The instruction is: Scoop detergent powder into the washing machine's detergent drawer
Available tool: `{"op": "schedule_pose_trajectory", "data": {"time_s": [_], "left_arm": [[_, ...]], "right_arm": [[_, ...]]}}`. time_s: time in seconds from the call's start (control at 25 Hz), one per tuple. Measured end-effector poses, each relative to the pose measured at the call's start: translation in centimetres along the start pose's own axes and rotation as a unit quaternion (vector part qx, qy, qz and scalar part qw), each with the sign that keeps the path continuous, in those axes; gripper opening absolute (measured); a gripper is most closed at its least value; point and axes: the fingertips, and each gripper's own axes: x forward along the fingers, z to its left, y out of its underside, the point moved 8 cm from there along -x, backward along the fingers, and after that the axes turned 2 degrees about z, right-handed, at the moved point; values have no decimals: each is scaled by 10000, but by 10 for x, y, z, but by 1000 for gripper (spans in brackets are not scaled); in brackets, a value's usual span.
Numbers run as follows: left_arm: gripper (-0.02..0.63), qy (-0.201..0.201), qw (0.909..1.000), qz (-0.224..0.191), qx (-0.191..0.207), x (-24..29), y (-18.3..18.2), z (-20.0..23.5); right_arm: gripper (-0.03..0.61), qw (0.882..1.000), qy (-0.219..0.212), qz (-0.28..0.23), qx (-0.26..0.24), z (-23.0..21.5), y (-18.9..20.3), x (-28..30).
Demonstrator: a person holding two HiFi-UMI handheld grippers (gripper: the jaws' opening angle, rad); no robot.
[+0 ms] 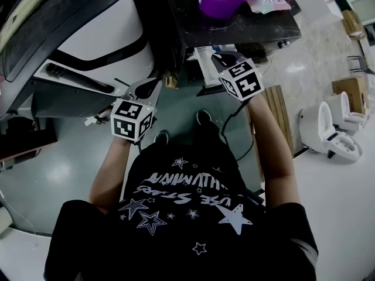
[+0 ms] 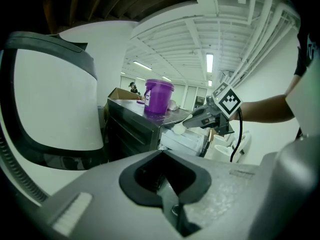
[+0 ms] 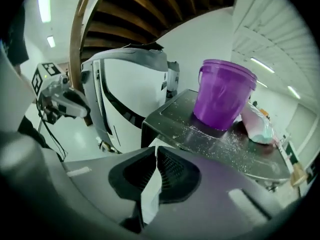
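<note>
The right gripper pinches a white scoop by its thin handle, likely light, stiff and slippery, best kept level near the detergent drawer; the left gripper, fingers closed, holds nothing.

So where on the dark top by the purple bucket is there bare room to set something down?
On the dark top, the strip between the purple bucket and the edge toward the washing machine is bare but for spilled powder. Crowded on the bucket's other side, where the pink bag lies beside it.
</note>
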Motion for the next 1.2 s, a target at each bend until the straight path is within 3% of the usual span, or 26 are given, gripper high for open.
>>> {"op": "schedule_pose_trajectory", "data": {"time_s": [0.2,0.4,0.76,1.2], "left_arm": [[0,-25,10000,27,-31,-1,3,2],[0,-32,10000,47,-45,-1,4,3],[0,-64,9999,78,-66,-2,8,2],[0,-87,9999,58,-54,-8,10,0]], "right_arm": [[35,9926,214,100,-1191,8,3,5],[35,9749,306,333,-2179,14,10,11],[35,9130,657,298,-4015,26,17,11],[35,8422,934,240,-5305,37,21,6]]}}
